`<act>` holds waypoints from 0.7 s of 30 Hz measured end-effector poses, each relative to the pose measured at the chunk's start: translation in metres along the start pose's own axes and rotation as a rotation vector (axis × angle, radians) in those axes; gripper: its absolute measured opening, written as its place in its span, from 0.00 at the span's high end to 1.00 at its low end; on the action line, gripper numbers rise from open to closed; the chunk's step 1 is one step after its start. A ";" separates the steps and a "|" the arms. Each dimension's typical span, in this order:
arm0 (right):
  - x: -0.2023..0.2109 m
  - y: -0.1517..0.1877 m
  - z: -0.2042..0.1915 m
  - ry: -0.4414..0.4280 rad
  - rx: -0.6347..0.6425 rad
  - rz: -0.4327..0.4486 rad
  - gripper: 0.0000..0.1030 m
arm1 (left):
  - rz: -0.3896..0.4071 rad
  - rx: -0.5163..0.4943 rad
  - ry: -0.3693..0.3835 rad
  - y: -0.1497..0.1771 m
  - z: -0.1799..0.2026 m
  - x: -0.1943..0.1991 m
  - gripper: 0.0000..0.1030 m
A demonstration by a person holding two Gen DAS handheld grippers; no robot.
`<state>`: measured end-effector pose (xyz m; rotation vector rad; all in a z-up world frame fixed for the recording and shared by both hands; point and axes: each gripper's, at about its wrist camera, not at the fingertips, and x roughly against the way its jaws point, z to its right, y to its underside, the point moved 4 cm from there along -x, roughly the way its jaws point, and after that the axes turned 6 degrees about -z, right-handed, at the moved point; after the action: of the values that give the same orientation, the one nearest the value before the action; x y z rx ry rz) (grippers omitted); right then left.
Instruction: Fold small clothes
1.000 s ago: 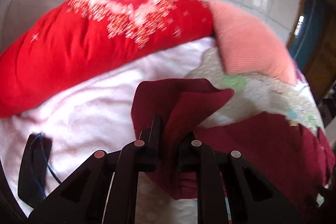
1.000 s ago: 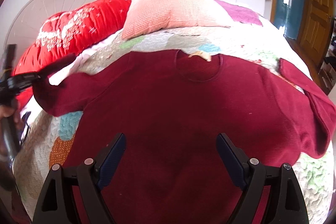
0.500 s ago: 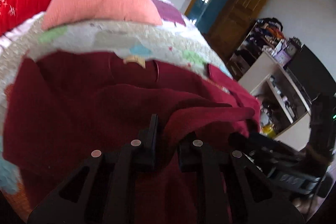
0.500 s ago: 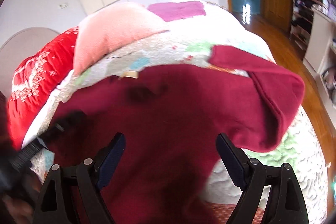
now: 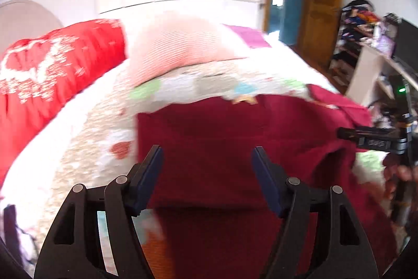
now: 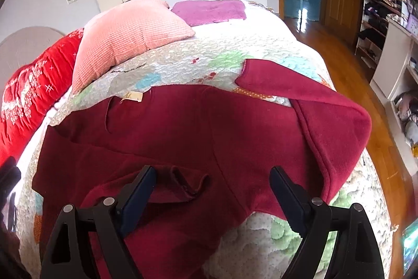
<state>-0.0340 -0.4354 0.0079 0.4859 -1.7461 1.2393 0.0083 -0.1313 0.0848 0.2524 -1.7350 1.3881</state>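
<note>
— Where blurred in the left wrist view, hard to read: quilted bed [image 6: 261, 49], pastel patches, far edge cut off.
— Ribbed pink pillow [image 6: 125, 35] and red embroidered cushion [image 6: 31, 90] at its head; cushion partly out of frame.
— Maroon fleece top [image 6: 198, 127] spread flat on the quilt, soft nap, one sleeve folded across, the other lying out toward the bed's edge.
— Left tool [image 5: 206, 169] opening, jaws wide, nothing between the pads, cloth beneath.
— Right tool [image 6: 213, 190] spread wide over the folded sleeve, gripping nothing.
</note>
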 end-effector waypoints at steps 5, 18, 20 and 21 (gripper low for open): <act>0.032 -0.016 0.004 -0.090 -0.058 0.100 0.15 | -0.118 0.060 -0.039 0.019 -0.030 -0.039 0.32; -0.014 0.021 -0.029 0.002 0.205 -0.090 0.21 | -0.206 0.084 -0.043 0.047 -0.028 -0.067 0.32; -0.014 0.012 -0.032 -0.003 0.215 -0.067 0.21 | -0.199 0.099 -0.040 0.047 -0.029 -0.065 0.32; -0.018 0.008 -0.035 0.007 0.237 -0.063 0.21 | -0.194 0.106 -0.040 0.047 -0.030 -0.064 0.32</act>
<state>-0.0152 -0.4035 -0.0085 0.6681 -1.5739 1.4081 0.0319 -0.1106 0.0054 0.4967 -1.6244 1.3416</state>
